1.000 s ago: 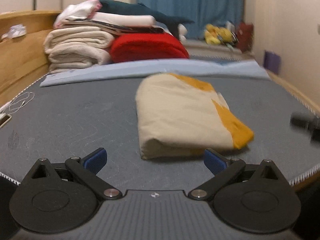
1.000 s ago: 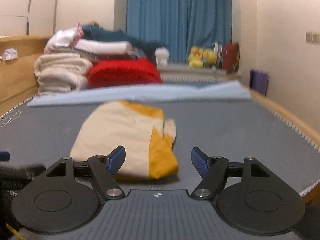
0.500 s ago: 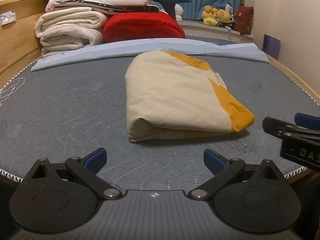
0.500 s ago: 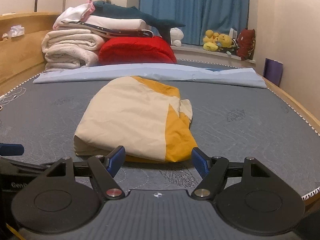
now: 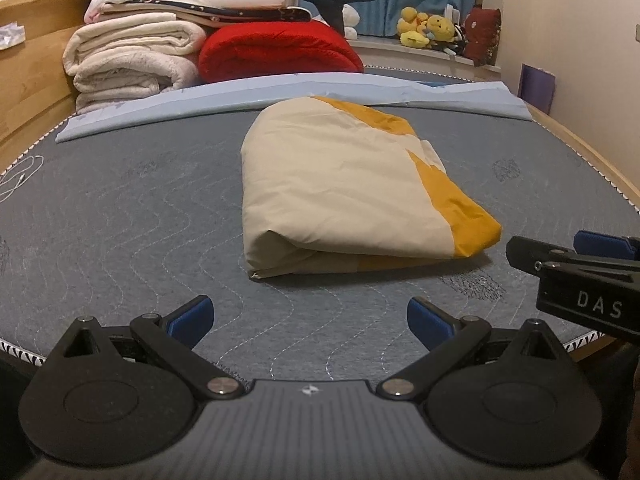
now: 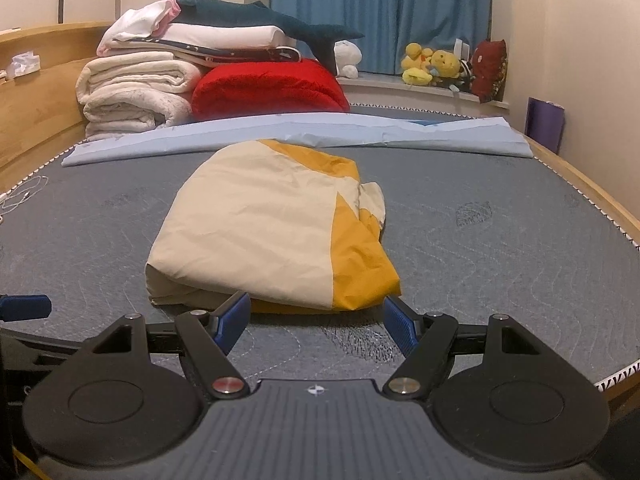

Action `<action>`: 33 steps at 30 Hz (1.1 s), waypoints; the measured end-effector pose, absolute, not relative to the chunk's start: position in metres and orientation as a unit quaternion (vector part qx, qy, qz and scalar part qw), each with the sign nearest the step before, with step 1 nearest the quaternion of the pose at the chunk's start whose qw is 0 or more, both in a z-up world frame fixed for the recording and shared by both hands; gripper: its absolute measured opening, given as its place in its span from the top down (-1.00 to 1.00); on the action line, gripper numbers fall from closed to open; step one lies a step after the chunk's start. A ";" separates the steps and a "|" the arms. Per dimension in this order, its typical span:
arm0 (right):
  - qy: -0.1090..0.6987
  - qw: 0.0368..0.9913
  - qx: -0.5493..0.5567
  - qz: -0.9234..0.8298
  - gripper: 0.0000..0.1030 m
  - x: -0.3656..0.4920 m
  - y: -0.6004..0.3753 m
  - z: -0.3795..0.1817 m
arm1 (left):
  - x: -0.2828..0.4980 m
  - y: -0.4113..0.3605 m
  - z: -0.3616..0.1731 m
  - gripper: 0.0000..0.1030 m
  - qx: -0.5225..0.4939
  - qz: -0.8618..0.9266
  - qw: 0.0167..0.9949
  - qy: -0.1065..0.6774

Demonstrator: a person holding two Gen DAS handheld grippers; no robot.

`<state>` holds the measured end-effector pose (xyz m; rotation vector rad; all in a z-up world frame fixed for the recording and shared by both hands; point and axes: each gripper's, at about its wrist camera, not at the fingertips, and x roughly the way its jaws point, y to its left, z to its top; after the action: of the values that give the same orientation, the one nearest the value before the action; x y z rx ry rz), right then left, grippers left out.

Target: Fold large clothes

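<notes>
Left gripper (image 5: pixel 308 316) and right gripper (image 6: pixel 316 318) both stood wide apart and empty, hovering at the near edge of the folded cream-and-yellow garment (image 6: pixel 276 232) lying mid-mattress (image 5: pixel 120 216).

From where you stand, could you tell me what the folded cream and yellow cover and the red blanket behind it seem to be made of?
The cream and yellow cover looks like thin, matte woven cotton or a blend, with crisp fine creases. The red blanket looks like plush fleece, with a fuzzy nap and soft rounded folds.
</notes>
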<state>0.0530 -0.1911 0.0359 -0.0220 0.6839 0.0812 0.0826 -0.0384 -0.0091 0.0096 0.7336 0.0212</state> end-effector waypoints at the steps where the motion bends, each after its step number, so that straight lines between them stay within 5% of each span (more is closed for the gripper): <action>1: 0.336 0.941 -0.011 0.040 -0.44 0.053 -0.191 0.035 | 0.083 -0.037 -0.009 -0.99 0.003 0.012 0.933 0.359; 33: 0.347 0.937 -0.013 0.044 -0.44 0.053 -0.192 0.029 | 0.084 -0.038 -0.013 -0.99 -0.005 0.013 0.932 0.362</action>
<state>0.0531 -0.1916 0.0293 -0.0258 0.7095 0.0894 0.0844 -0.0381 -0.0128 -0.0110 0.7409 0.0262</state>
